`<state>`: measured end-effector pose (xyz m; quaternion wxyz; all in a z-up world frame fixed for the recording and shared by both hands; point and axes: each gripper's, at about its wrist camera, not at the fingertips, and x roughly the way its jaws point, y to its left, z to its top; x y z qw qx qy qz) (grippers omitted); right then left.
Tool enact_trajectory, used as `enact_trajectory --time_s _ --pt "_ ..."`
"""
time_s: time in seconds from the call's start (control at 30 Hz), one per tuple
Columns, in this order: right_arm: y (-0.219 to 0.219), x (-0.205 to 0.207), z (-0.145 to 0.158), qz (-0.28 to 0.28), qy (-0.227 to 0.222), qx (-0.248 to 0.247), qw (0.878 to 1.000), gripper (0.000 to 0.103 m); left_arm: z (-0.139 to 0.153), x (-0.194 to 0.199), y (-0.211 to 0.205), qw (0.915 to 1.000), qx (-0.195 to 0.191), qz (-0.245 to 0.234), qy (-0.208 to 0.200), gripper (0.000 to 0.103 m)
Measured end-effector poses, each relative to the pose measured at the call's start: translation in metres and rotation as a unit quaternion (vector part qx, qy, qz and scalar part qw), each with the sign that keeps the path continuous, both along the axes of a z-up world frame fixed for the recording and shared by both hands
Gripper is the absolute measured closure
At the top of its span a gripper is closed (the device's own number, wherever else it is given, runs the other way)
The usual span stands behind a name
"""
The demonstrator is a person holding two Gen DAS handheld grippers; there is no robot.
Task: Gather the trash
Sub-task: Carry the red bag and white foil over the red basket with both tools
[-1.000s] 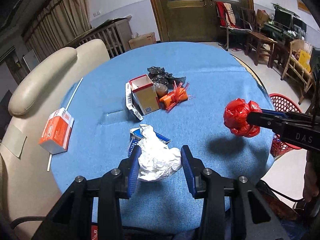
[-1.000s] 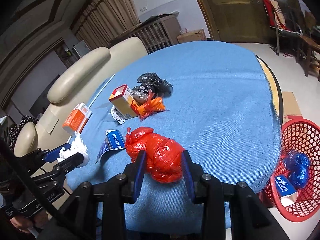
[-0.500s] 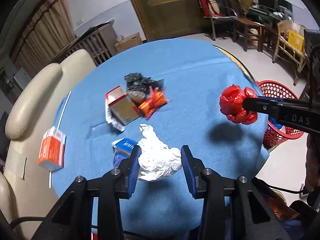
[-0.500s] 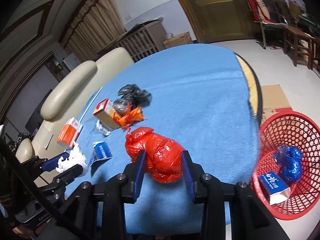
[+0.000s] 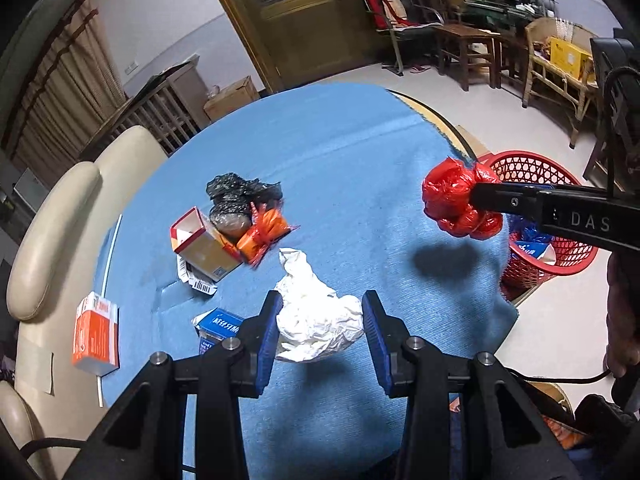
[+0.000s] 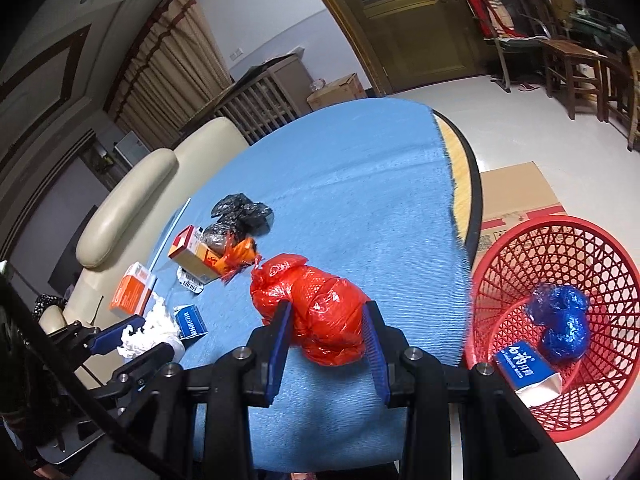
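Note:
My left gripper (image 5: 320, 320) is shut on a crumpled white paper wad (image 5: 316, 322), held above the blue tablecloth (image 5: 340, 168). My right gripper (image 6: 326, 330) is shut on a knotted red plastic bag (image 6: 320, 312); in the left wrist view that red bag (image 5: 456, 200) hangs near the table's right edge. A red mesh basket (image 6: 600, 256) stands on the floor right of the table, holding a blue bag (image 6: 560, 320) and a blue-white carton (image 6: 524, 372). Left on the cloth lie a black bag (image 5: 240, 192), an orange bag (image 5: 264, 232), an open cardboard box (image 5: 204, 248), a blue packet (image 5: 218, 326) and an orange-white box (image 5: 96, 332).
A cream armchair (image 5: 52, 224) presses against the table's left side. A flattened cardboard box (image 6: 520, 196) lies on the floor behind the basket. Wooden chairs and a table (image 5: 460, 40) stand at the far right, a wooden door (image 5: 316, 12) at the back.
Both grippers have travelled rightward with their loads. The basket has come further into both views, and the litter on the cloth has slid left.

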<state>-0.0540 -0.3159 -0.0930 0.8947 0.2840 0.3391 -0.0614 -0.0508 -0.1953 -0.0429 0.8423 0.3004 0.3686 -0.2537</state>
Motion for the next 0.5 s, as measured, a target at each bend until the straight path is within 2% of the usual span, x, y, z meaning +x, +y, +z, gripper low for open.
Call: enact_trajectory --time_s 0.5 --pt "-0.014 -0.018 0.005 -0.021 -0.006 0.003 1.000 0.065 0.006 -0.007 -0.019 0.9998 0.003 -0.017 -0.008 0.061"
